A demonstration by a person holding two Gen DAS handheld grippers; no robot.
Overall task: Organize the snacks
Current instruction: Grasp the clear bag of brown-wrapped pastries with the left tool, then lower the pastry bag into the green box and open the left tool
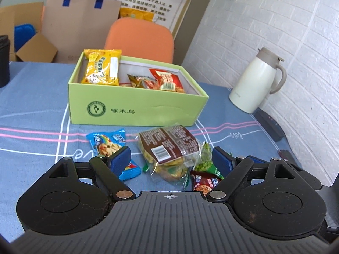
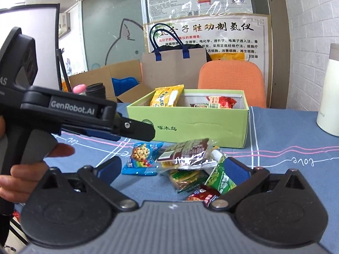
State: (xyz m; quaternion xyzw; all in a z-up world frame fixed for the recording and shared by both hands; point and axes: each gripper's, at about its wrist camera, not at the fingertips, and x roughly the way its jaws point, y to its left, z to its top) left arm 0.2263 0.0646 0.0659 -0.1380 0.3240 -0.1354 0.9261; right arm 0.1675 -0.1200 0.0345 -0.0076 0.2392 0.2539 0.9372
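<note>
Both grippers spread and empty over a loose snack pile, with the half-filled green box beyond.

The left gripper [image 1: 170,158] and right gripper [image 2: 172,169] have jaws wide apart, nothing pinched, probably poised to pick. At 12 o'clock the green box [image 1: 135,112] already holds a yellow packet [image 1: 102,67] leaning on its left wall and a red packet [image 1: 170,80]. Just before it lie the clear-wrapped brown-label pack [image 1: 169,146], topmost, the blue cookie packet [image 1: 106,144] at 10 o'clock and a green packet [image 2: 222,175] at 2. The box's right half has room; a cream thermos jug [image 1: 254,82] stands well apart at 2 o'clock.
</note>
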